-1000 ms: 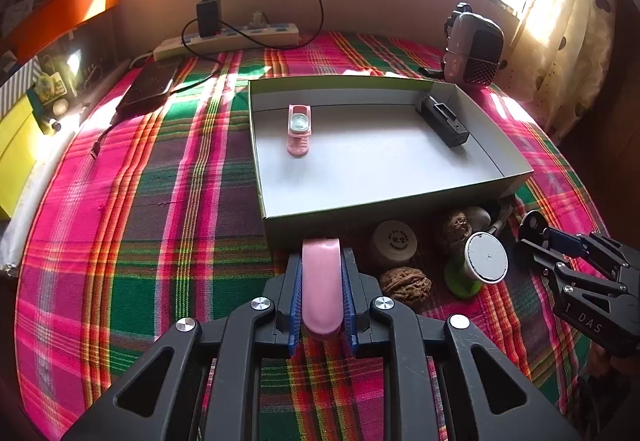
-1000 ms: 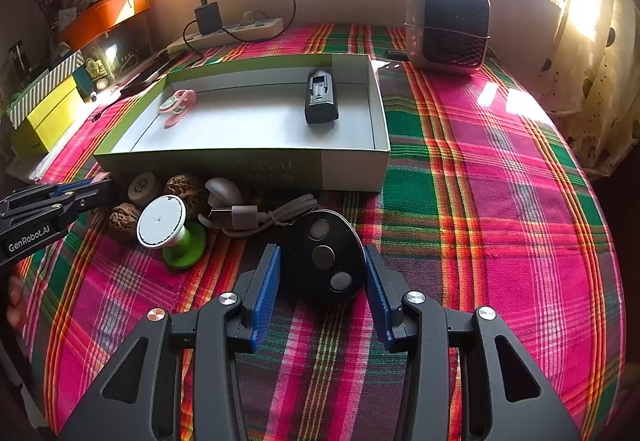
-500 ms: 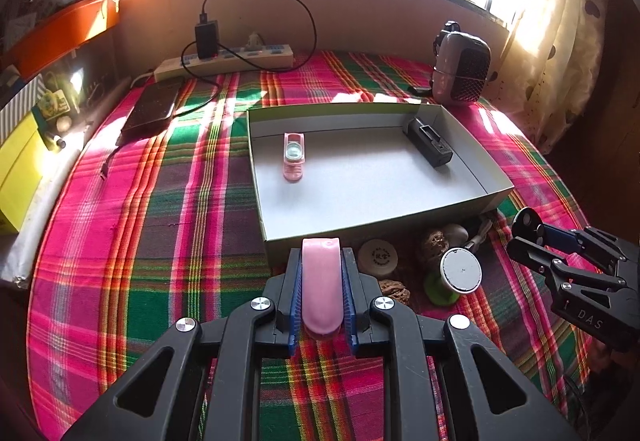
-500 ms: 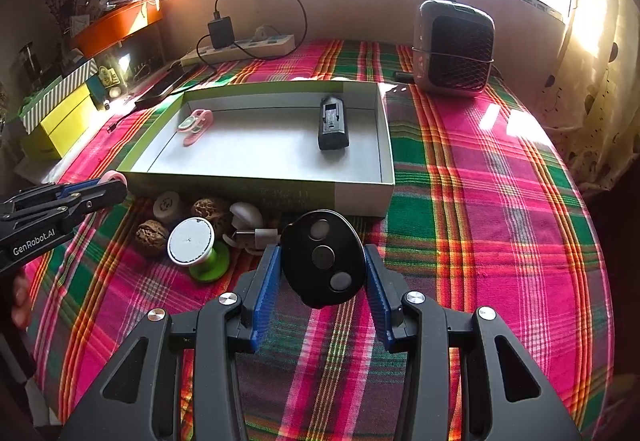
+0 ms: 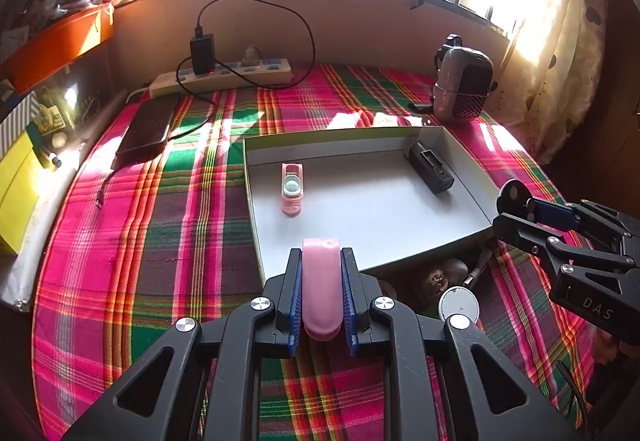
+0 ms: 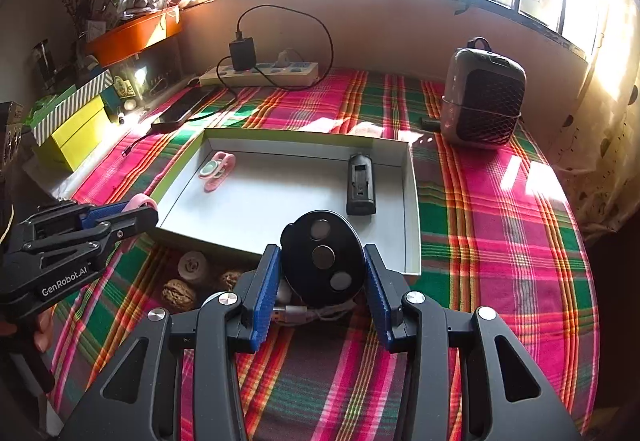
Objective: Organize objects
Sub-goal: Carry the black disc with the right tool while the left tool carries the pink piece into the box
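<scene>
My left gripper (image 5: 321, 261) is shut on a pink oblong object (image 5: 321, 287) and holds it above the near edge of the shallow grey box (image 5: 468, 165). My right gripper (image 6: 322, 261) is shut on a black oval device with three round buttons (image 6: 323, 259), raised over the box's near right corner (image 6: 412, 241). In the box lie a pink clip-like item (image 5: 292, 189) and a black rectangular device (image 5: 430, 167). On the plaid cloth in front of the box lie two walnuts (image 6: 179, 294), a white round cap (image 6: 193, 267), a white-topped green item (image 5: 458, 307) and a white cable (image 6: 316, 311).
A power strip (image 5: 224, 75) with a black charger and cord sits at the back. A dark phone (image 5: 146, 131) lies back left. A small heater (image 6: 482, 99) stands back right. Yellow boxes (image 6: 76, 133) and an orange planter (image 6: 132, 33) line the left side.
Both grippers have risen with their objects. The box and the loose items in front of it now look farther away and lower in both views.
</scene>
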Motion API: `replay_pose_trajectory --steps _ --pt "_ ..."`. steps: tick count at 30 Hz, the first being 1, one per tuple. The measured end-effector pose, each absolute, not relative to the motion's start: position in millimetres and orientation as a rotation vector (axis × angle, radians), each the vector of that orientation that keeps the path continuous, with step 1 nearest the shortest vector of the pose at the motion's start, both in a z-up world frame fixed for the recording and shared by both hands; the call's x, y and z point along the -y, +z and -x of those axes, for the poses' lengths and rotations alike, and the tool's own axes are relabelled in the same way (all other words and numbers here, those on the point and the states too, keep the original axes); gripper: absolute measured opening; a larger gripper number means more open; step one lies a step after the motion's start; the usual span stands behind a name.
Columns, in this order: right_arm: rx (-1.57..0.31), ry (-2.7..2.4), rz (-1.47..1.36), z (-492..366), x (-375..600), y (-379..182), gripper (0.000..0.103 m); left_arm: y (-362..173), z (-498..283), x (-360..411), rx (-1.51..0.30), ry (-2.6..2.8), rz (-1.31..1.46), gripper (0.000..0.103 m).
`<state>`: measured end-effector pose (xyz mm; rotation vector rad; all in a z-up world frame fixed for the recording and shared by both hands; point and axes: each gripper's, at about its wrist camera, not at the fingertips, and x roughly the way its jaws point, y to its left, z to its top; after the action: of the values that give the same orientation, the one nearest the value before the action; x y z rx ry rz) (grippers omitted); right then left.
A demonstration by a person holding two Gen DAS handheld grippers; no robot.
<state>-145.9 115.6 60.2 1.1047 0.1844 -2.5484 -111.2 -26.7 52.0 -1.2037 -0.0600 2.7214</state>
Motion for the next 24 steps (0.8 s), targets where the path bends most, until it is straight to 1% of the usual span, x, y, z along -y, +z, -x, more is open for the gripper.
replay_pose_trajectory --steps 11,24 --pt "-0.199 -2.484 -1.093 192 -82 65 0.042 45 134 26 0.085 2.727 1.223 0.016" --pt "-0.227 -2.373 -1.193 246 -45 39 0.042 32 157 25 0.087 2.719 1.266 0.016"
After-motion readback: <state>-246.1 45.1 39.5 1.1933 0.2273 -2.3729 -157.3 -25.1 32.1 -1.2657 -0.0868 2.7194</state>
